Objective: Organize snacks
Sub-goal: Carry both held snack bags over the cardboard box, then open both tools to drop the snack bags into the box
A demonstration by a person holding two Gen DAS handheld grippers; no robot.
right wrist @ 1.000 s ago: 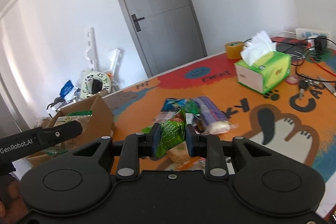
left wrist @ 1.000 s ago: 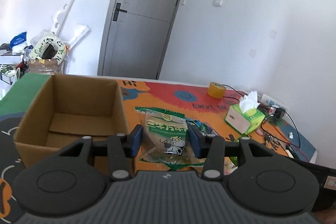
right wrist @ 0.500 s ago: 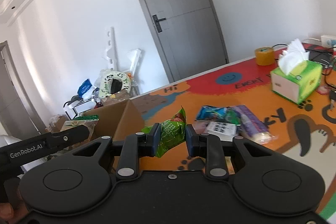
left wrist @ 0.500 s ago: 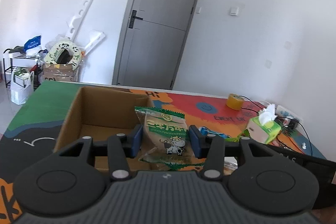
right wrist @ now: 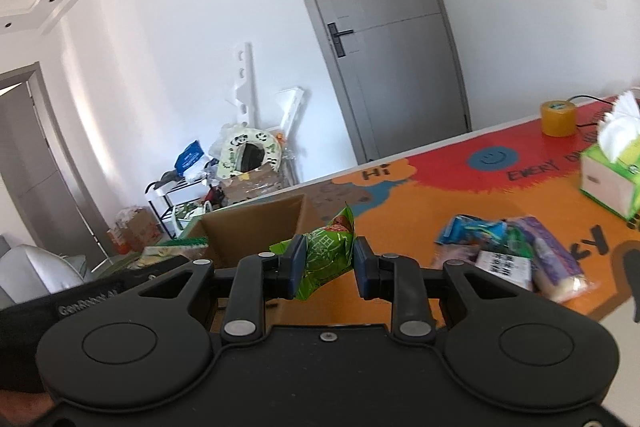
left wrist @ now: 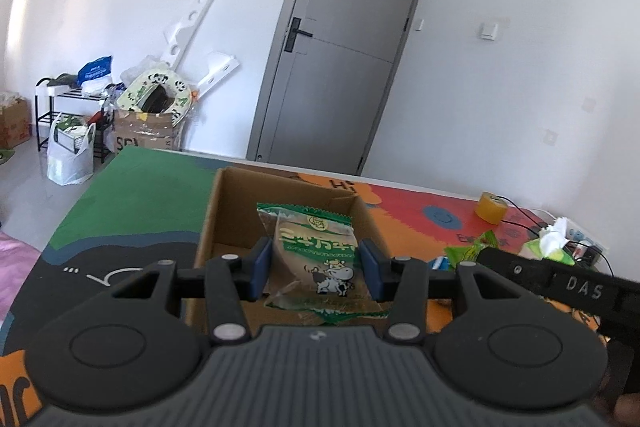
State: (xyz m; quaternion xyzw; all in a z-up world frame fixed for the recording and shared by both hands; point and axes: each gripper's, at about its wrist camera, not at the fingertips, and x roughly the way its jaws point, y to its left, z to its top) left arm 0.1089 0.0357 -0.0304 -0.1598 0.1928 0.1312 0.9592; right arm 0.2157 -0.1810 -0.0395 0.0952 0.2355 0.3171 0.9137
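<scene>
Our left gripper [left wrist: 316, 269] clamps a green cow-printed snack packet [left wrist: 320, 259] above the open cardboard box [left wrist: 228, 203]; our right gripper [right wrist: 326, 267] pinches a crinkled green snack bag [right wrist: 326, 259].

This is a lived-in room of a home: plain white walls, a grey door [left wrist: 340, 51] with a lever handle, and wall switches beside it. Household clutter fills the corner, with a small black rack [left wrist: 60, 107], a white plastic bag [left wrist: 70, 155], cardboard cartons and a panda-print ring [left wrist: 158, 95] piled together. A playful cartoon mat [right wrist: 460, 179] with a smiley and lettering covers the tabletop, where a tissue box [right wrist: 612, 179] and a tape roll [right wrist: 558, 118] sit.
</scene>
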